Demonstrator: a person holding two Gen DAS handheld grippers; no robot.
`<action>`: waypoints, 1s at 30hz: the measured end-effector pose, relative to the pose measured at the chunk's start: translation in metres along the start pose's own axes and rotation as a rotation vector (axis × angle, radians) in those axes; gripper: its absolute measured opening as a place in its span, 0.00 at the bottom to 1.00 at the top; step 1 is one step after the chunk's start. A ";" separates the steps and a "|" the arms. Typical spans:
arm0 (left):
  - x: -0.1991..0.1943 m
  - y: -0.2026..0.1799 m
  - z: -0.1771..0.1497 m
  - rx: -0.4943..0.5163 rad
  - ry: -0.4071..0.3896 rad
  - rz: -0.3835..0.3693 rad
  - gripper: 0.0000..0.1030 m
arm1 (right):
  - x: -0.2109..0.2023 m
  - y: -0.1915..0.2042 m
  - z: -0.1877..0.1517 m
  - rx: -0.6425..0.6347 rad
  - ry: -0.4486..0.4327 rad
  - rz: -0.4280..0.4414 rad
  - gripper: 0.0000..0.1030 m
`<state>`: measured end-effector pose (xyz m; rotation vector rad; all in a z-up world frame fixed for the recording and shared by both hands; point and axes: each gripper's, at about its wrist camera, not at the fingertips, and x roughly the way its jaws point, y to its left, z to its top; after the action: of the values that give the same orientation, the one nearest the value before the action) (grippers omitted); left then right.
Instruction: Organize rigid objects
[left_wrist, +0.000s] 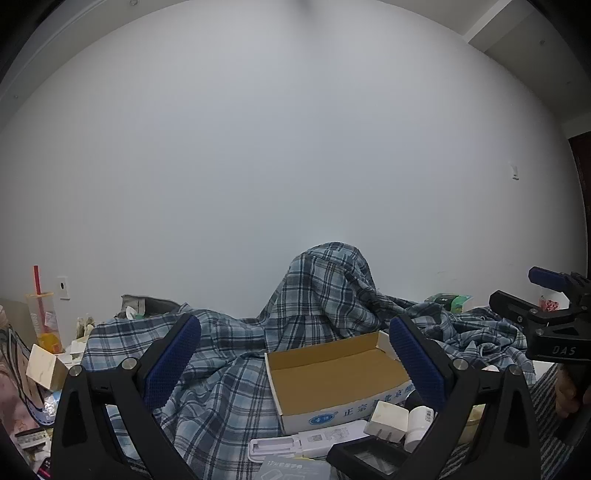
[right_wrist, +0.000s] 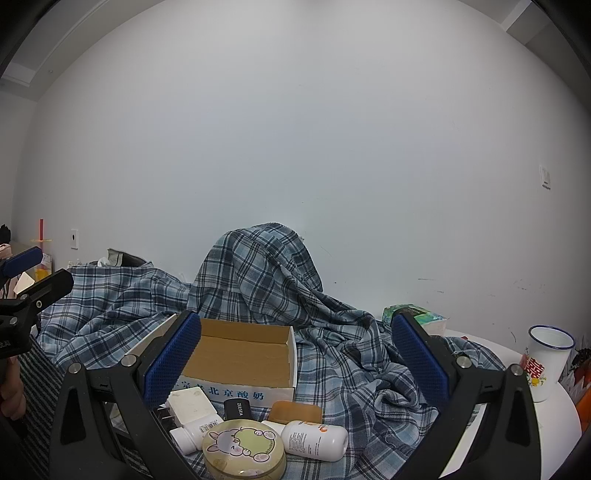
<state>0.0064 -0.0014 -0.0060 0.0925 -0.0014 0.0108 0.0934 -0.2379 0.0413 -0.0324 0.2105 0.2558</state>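
Two tongs, my left gripper (left_wrist: 295, 362) and right gripper (right_wrist: 295, 360), gape apart, gripping nothing; the rectangular cardboard box (right_wrist: 243, 354) (matte brown inside) sits at twelve o'clock on rumpled plaid cloth (right_wrist: 332, 332).

A: Left gripper (left_wrist: 295, 362), condition?
B: Level, pointing forward, blue-padded fingers (left_wrist: 173, 363) spread wide, nothing held.
A: Right gripper (right_wrist: 295, 360)?
B: Same: level, jaws wide apart, empty. Both side by side, well apart.

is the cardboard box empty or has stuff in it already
Empty: the cardboard box shows only its bare brown floor in both wrist views; the small items lie outside, in front of it.
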 end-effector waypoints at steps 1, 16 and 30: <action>0.000 -0.001 0.000 0.001 0.000 0.003 1.00 | 0.000 0.000 0.000 0.000 0.000 0.000 1.00; 0.000 0.003 0.003 -0.004 -0.004 0.003 1.00 | 0.002 -0.002 0.001 0.003 0.007 -0.003 1.00; -0.003 0.009 0.005 -0.012 -0.005 0.056 1.00 | 0.005 0.001 0.001 -0.005 0.015 0.006 1.00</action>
<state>0.0028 0.0074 0.0003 0.0803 -0.0088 0.0661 0.0978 -0.2357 0.0409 -0.0384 0.2246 0.2626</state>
